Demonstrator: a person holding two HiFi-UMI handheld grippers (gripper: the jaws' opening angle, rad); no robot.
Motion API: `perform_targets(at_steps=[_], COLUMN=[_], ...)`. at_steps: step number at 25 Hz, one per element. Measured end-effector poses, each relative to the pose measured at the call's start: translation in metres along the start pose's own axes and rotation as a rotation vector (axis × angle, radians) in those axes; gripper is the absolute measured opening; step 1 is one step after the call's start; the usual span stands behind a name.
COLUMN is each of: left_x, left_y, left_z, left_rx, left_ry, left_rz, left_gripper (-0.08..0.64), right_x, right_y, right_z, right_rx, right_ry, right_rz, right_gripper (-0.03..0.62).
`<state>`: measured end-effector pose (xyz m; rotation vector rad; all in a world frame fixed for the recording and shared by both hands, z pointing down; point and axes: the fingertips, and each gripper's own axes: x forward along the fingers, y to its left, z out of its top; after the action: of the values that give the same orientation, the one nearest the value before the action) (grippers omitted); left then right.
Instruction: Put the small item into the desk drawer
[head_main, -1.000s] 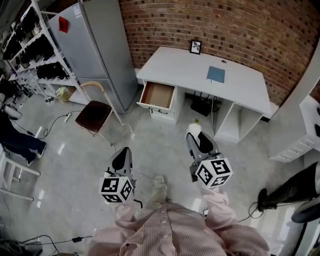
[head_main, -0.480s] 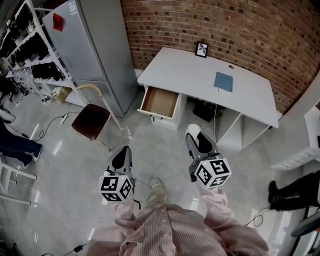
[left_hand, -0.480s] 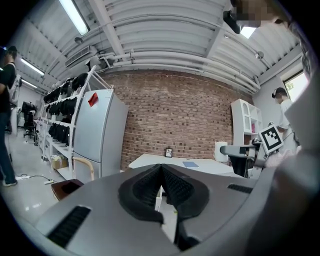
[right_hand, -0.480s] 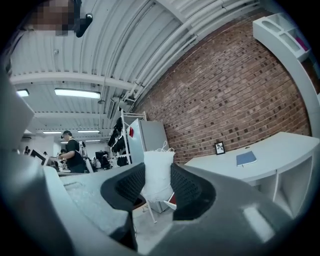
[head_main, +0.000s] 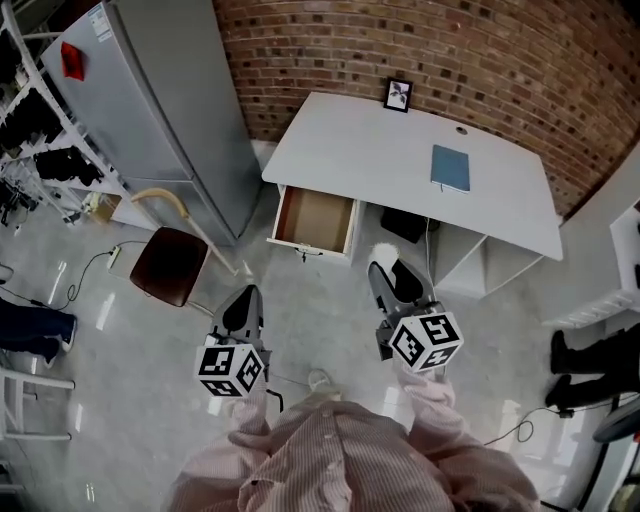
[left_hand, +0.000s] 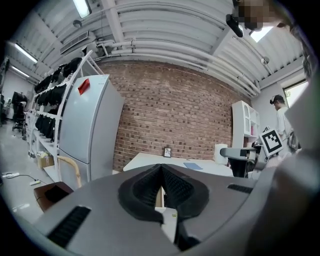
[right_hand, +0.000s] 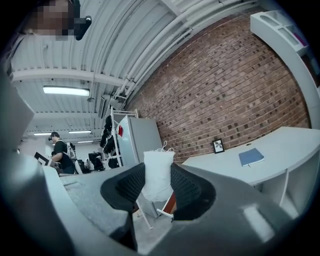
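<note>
A small white cloth pouch (right_hand: 158, 175) stands pinched between the black pads of my right gripper (right_hand: 159, 186), which is shut on it. From the head view the pouch (head_main: 383, 256) pokes out past my right gripper (head_main: 390, 272), just in front of the white desk (head_main: 360, 150). The desk drawer (head_main: 315, 219) is pulled out at the desk's left end, its wooden inside bare. My left gripper (head_main: 244, 306) hangs over the floor, below and left of the drawer. Its pads (left_hand: 150, 187) meet with nothing between them in the left gripper view, my left gripper (left_hand: 161, 189) shut.
A blue notebook (head_main: 450, 167) and a small framed picture (head_main: 398, 94) lie on the desk. A brown-seated chair (head_main: 170, 262) stands left of the drawer beside a grey fridge (head_main: 150, 110). Shelving runs along the left; a brick wall (head_main: 430, 50) backs the desk.
The desk and open drawer have come nearer and lower in the head view as I walk toward them. Both grippers keep their hold and pose.
</note>
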<state>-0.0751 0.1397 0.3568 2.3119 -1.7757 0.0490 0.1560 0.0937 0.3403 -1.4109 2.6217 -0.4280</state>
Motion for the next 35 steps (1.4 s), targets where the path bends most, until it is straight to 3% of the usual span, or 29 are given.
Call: perform_targets(at_steps=[5, 21, 28, 35], left_x=[0.035, 0.065, 0.119, 0.185], left_y=[0.026, 0.102, 0.131, 0.153], left_z=[0.008, 0.003, 0.010, 0.018], left_rx=[0.008, -0.079, -0.086, -0.115], left_ry=[0.000, 0.015, 0.025, 0.047], left_rz=[-0.026, 0.053, 0.074, 0.077], left_gripper=[-0.002, -0.002, -0.002, -0.002], right_x=[0.036, 0.131, 0.204, 0.272], right_y=[-0.008, 0.004, -0.018, -0.043], right_z=[0.004, -0.019, -0.024, -0.026], right_rx=[-0.004, -0.015, -0.042, -0.002], right_ry=[-0.002, 0.092, 0.138, 0.209], right_rz=[-0.013, 0.035, 0.062, 0.107], right_gripper=[0.160, 0.160, 0.160, 0.160])
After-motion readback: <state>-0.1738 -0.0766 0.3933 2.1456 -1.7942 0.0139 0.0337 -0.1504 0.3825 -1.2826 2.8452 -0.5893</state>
